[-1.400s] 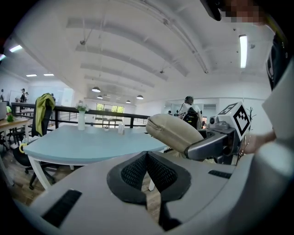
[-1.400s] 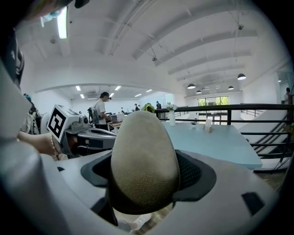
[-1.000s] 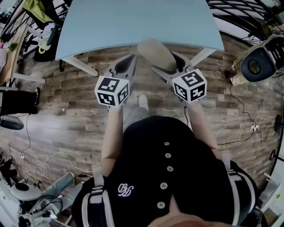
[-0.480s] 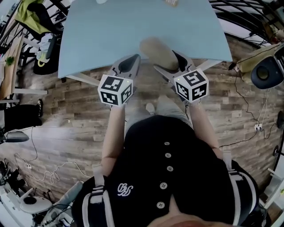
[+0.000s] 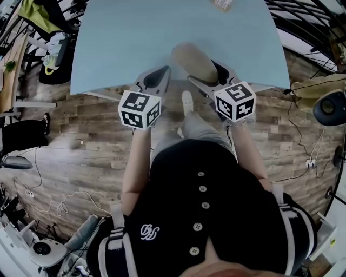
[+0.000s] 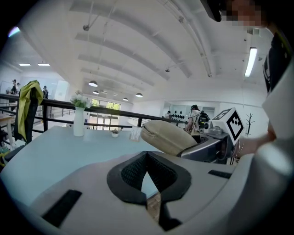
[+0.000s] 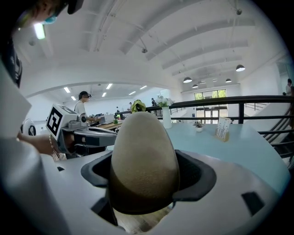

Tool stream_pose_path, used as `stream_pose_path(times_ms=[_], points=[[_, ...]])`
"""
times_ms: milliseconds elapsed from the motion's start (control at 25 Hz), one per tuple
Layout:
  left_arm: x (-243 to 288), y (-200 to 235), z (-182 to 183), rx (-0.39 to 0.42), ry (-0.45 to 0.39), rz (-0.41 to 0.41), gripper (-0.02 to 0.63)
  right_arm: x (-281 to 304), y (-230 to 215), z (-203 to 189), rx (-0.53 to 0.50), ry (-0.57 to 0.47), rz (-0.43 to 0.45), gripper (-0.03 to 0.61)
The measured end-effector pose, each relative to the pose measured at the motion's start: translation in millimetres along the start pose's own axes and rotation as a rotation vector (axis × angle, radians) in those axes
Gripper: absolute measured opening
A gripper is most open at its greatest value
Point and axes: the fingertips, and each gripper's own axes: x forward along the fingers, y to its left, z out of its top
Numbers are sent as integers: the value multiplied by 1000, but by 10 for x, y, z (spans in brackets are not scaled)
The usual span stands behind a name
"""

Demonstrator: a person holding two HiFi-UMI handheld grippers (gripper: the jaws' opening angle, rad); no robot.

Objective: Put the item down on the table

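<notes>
A tan, egg-shaped padded case [image 5: 189, 57] sticks out of my right gripper [image 5: 207, 73], which is shut on it and holds it in the air just over the near edge of the light blue table [image 5: 162, 32]. In the right gripper view the case [image 7: 143, 151] fills the space between the jaws of the right gripper [image 7: 146, 180], with the table [image 7: 229, 147] beyond. My left gripper [image 5: 161, 73] hovers beside it at the table's edge, shut with nothing in it. In the left gripper view the left gripper [image 6: 147, 157] has its pads together, and the case [image 6: 167, 136] shows to the right.
A small card stand [image 5: 221, 4] sits at the table's far side, also visible as the card stand [image 7: 223, 128]. A white vase with flowers [image 6: 79, 121] stands far off on the table. Chairs draped with clothes [image 5: 48, 21] are at the left, a round black device [image 5: 331, 107] and cables on the wood floor at the right.
The person has stepped toward the table. Both grippers moved from over the floor to over the table's near edge, the right one still carrying the case.
</notes>
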Motion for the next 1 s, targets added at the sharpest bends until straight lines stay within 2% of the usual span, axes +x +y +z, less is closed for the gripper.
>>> stream_pose_path(times_ms=[280,760,1000], points=[[291,510,138,-30,-6,37,2,560,-292,278,-23,7,40,393],[1074,1175,606,-26,-15,103,2,1312,-1024,860,-62,-31,128,393],[1338,1391,677,-41,-22,137,2,1520,-1280,968,-48,-43,166,393]])
